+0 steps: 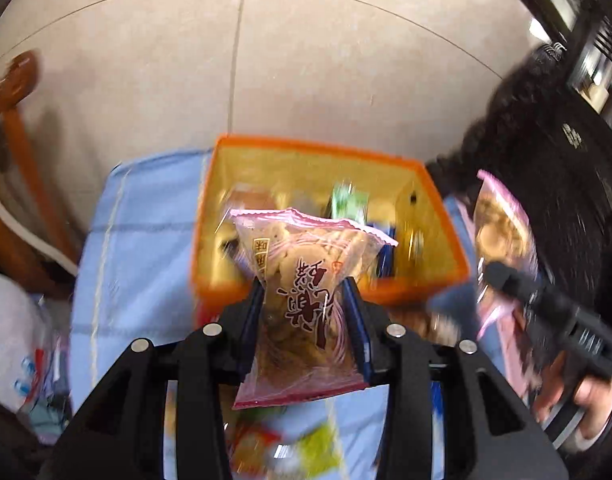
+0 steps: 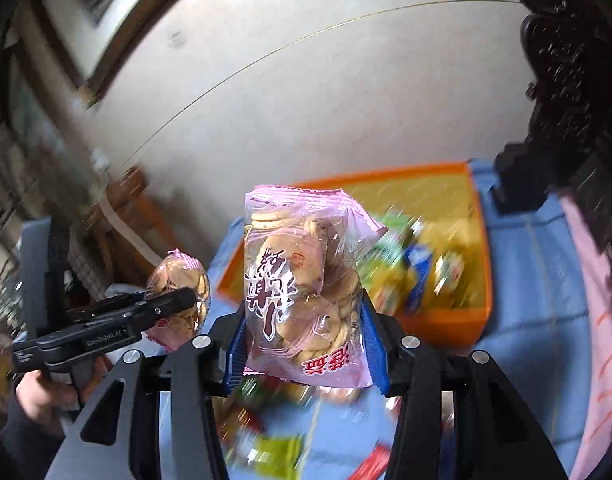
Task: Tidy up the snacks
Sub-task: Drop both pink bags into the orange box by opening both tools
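My left gripper is shut on a pink-edged clear bag of biscuits, held in the air in front of the orange basket. My right gripper is shut on a second, similar biscuit bag, also lifted, with the orange basket behind it to the right. Each wrist view shows the other gripper from the side: the right gripper with its bag, and the left gripper with its bag. Several snack packs lie in the basket, blurred.
A blue checked cloth covers the table under the basket. Loose snack packets lie on it below the grippers. A wooden chair stands at the left, dark carved furniture at the right. A person's hand holds the right gripper.
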Demonstrator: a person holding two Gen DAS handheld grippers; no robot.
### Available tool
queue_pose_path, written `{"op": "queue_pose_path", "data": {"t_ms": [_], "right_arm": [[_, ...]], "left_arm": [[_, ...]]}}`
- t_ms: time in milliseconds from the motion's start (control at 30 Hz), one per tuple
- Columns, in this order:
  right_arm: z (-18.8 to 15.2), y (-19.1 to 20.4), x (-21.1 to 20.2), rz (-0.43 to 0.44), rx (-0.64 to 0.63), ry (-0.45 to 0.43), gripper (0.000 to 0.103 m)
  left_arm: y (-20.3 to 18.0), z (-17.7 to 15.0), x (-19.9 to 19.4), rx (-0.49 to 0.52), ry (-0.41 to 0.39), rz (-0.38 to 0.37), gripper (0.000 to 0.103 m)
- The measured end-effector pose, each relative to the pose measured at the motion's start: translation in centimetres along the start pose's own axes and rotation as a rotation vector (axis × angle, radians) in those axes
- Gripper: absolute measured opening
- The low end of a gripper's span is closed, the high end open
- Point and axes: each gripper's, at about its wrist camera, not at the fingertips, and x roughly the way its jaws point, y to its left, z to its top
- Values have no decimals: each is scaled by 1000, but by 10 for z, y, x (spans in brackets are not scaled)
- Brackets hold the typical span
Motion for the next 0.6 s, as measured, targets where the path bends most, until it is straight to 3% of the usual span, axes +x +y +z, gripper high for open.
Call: {"op": "queue_pose_path", "data": {"t_ms": [100, 167, 200, 233, 300, 433, 600], "right_arm": [[18, -17, 31, -72, 37, -5, 55], [20, -27, 46, -95, 74, 18, 81], [17, -35, 52, -132, 112, 18, 84], [13, -40, 50, -147, 134, -9, 91], [1, -45, 45, -138, 134, -29, 93], [-26, -52, 34, -143, 144, 5, 95], [-62, -52, 13, -166, 169, 42, 99]], "left_arm": [[-9, 30, 42, -13, 25, 28, 40], [-10, 37, 59, -27, 38, 41, 74], [-10, 36, 61, -29, 32, 80, 96], [-8, 34, 58, -26, 7, 119, 98], [-5, 23, 54, 5, -39, 122, 98], [15, -8, 51, 26, 17, 134, 98], [40, -49, 36, -23, 52, 151, 98]]}}
